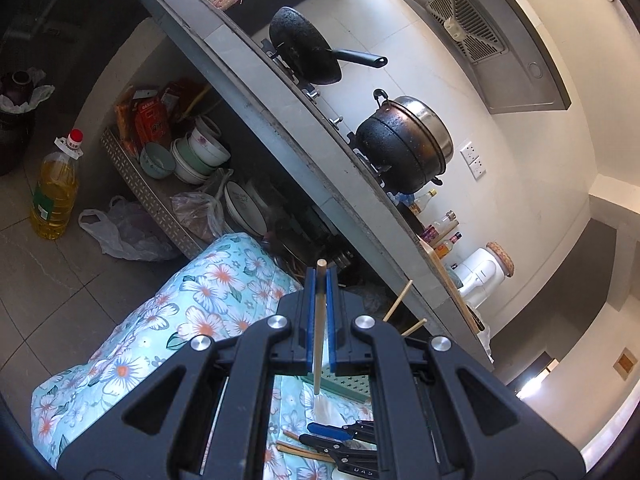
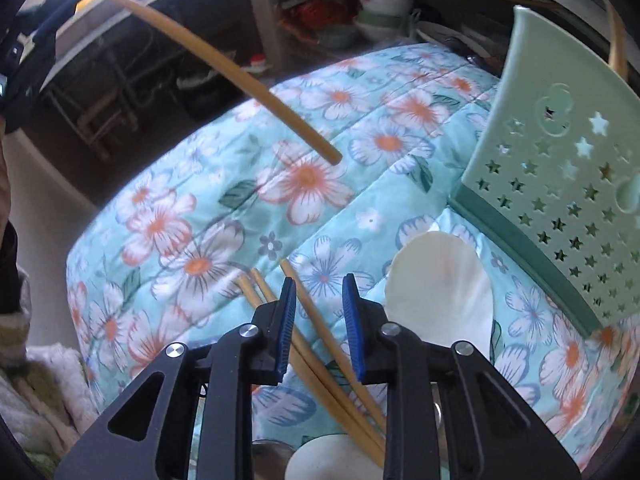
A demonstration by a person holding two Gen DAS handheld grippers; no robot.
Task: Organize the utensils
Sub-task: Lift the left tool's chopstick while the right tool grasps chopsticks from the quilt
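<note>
My left gripper (image 1: 320, 276) is shut on a single wooden chopstick (image 1: 319, 328), held high above the floral cloth (image 1: 216, 300). In the right wrist view the same chopstick (image 2: 224, 68) hangs in the air from the left gripper (image 2: 60, 8) at upper left. My right gripper (image 2: 318, 284) is open, its blue pads either side of several wooden chopsticks (image 2: 320, 360) lying on the floral cloth (image 2: 224, 200). A white spoon (image 2: 438, 292) lies just right of it. A pale green perforated utensil holder (image 2: 560, 184) stands at the right.
A kitchen counter (image 1: 304, 152) with a black wok (image 1: 304, 48) and a lidded pot (image 1: 404, 144) runs diagonally. Bowls (image 1: 196, 152) sit on the shelf below. An oil bottle (image 1: 54, 192) and a plastic bag (image 1: 120, 232) are on the floor.
</note>
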